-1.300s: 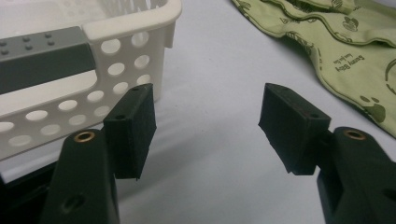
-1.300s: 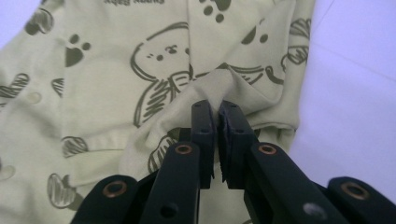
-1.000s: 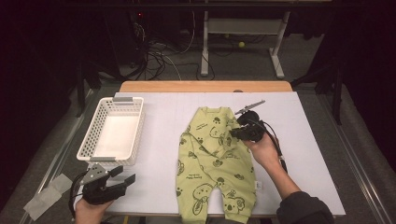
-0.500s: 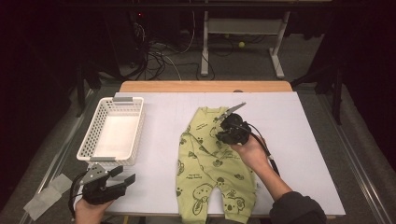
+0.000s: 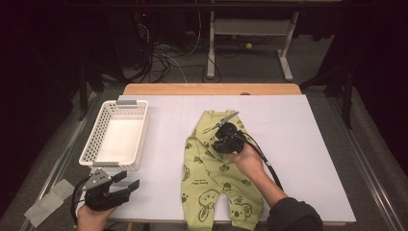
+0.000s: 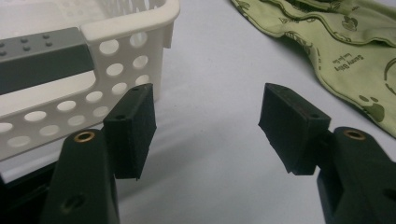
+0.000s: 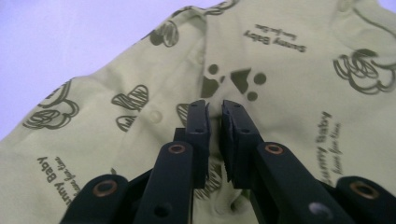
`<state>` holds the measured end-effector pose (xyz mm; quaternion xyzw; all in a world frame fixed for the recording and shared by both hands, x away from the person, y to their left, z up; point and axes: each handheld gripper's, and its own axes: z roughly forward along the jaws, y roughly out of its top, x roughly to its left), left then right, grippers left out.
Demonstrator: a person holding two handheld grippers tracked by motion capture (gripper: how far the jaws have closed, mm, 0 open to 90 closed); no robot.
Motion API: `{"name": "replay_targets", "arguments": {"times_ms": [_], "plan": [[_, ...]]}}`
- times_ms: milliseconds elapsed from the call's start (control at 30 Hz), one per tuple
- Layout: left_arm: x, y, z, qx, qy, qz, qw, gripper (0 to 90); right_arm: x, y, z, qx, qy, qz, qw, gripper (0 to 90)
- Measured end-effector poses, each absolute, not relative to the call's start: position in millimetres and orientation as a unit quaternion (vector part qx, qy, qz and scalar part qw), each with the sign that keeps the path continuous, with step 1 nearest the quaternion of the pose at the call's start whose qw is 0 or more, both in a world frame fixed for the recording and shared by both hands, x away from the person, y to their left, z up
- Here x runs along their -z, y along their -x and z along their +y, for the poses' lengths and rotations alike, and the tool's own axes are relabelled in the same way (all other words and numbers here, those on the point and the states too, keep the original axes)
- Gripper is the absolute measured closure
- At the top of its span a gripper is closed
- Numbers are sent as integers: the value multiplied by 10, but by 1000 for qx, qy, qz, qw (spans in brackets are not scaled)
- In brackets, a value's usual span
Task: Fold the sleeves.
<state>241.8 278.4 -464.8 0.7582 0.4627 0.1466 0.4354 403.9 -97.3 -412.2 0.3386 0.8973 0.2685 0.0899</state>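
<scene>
A light green baby romper (image 5: 211, 192) with dark animal prints lies flat on the white table cover, legs toward the near edge. My right gripper (image 5: 217, 143) hovers low over its chest, held from above by a hand. In the right gripper view the jaws (image 7: 215, 109) have just been opening and stand a narrow slit apart over the paw print on the romper (image 7: 289, 70), with nothing between the pads. My left gripper (image 5: 126, 181) rests at the near left corner, open and empty (image 6: 208, 116), with the romper's edge (image 6: 345, 42) off to its right.
A white perforated basket (image 5: 89, 149) with grey handles stands empty at the left, just beyond my left gripper (image 6: 140, 18). The white cover (image 5: 308, 144) spreads bare to the right of the romper. A wooden edge runs along the table's far side.
The right hand has carried its gripper leftward from the romper's right shoulder to over the middle of its chest. Its jaws have parted slightly. The left gripper has not moved.
</scene>
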Motion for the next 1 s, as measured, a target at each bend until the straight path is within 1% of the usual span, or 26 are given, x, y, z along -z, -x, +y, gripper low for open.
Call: {"name": "replay_targets", "arguments": {"times_ms": [100, 333, 467, 600, 800, 900, 1000], "plan": [[4647, -2419, 2787, -146, -758, 462, 436, 335, 4141, -4014, -929, -270, -336, 898, 92, 761], [4647, -2420, 2786, -146, -759, 462, 436, 334, 4032, -4003, -1019, -295, -345, 885, 106, 769], [4649, -2422, 2782, -146, -759, 462, 435, 335, 3994, -4036, -1144, -294, -360, 879, 109, 845], [4652, -2423, 2780, -145, -760, 462, 434, 334, 4101, -4063, -1176, -272, -371, 882, 104, 869], [4654, -2426, 2783, -144, -760, 462, 435, 335, 4266, -4024, -1111, -258, -362, 892, 83, 863], [4653, -2425, 2779, -144, -760, 462, 434, 334, 4302, -3974, -1054, -252, -347, 900, 78, 826], [4653, -2424, 2782, -144, -759, 462, 435, 335, 4329, -3944, -1025, -250, -340, 904, 78, 816]]}}
